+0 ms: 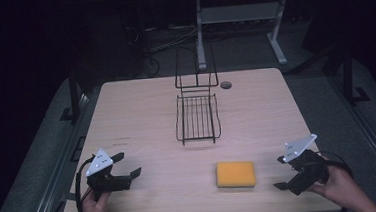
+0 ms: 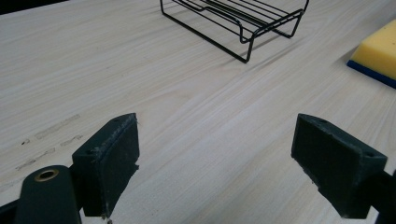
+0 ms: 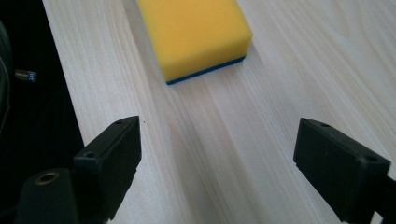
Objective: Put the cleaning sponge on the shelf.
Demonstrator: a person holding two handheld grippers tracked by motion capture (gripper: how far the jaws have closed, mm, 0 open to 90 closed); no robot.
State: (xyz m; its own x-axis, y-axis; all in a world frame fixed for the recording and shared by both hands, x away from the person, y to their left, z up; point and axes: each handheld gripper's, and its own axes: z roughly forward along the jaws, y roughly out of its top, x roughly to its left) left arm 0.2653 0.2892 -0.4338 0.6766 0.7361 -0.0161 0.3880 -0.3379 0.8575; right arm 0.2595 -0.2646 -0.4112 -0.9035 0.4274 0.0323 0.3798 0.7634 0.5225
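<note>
A yellow sponge (image 1: pixel 236 174) with a blue underside lies flat near the table's front edge, right of centre. A black wire rack (image 1: pixel 197 116) stands at the middle of the table, its tall back end away from me. My left gripper (image 1: pixel 128 164) hovers at the front left, open and holding nothing. My right gripper (image 1: pixel 281 172) is at the front right, a short way right of the sponge, also open. In the left gripper view the gripper (image 2: pixel 224 154) faces the rack (image 2: pixel 238 18) and the sponge (image 2: pixel 378 51). The right gripper view has its gripper (image 3: pixel 217 163) open, with the sponge (image 3: pixel 196 32) ahead.
The light wooden table (image 1: pixel 141 104) has a round cable hole (image 1: pixel 226 85) behind the rack. Its near edge (image 3: pixel 60 93) runs along the left of the right gripper view. A grey desk frame (image 1: pixel 240 14) stands on the dark floor beyond.
</note>
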